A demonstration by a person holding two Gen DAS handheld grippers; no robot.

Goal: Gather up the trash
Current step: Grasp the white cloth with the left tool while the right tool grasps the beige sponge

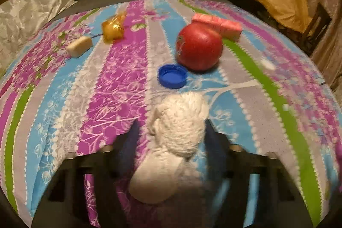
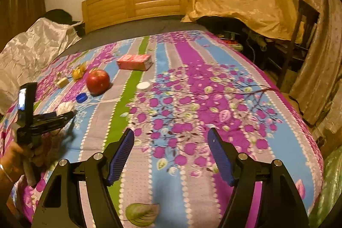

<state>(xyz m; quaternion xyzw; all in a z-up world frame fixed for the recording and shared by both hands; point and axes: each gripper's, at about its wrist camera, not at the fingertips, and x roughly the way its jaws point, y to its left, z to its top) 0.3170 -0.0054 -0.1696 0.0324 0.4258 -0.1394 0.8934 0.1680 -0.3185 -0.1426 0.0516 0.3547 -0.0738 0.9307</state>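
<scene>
My left gripper [image 1: 171,123] is shut on a crumpled white paper wad [image 1: 179,123], held just above the bedspread; it also shows in the right wrist view [image 2: 64,109]. Ahead lie a blue bottle cap [image 1: 172,76], a red apple [image 1: 199,46], a pink tissue pack [image 1: 222,24], a crumpled gold wrapper [image 1: 113,30], a pale eraser-like block [image 1: 79,46] and a white cap [image 1: 268,63]. My right gripper [image 2: 171,134] is open and empty over the bedspread, well right of these things; the white cap [image 2: 143,86] lies ahead of it.
The floral striped bedspread [image 2: 192,99] covers the bed. A wooden headboard [image 2: 136,1] stands at the back, a silver cloth [image 2: 34,44] on the left, a gold-draped pile [image 2: 245,3] and a chair [image 2: 303,35] on the right.
</scene>
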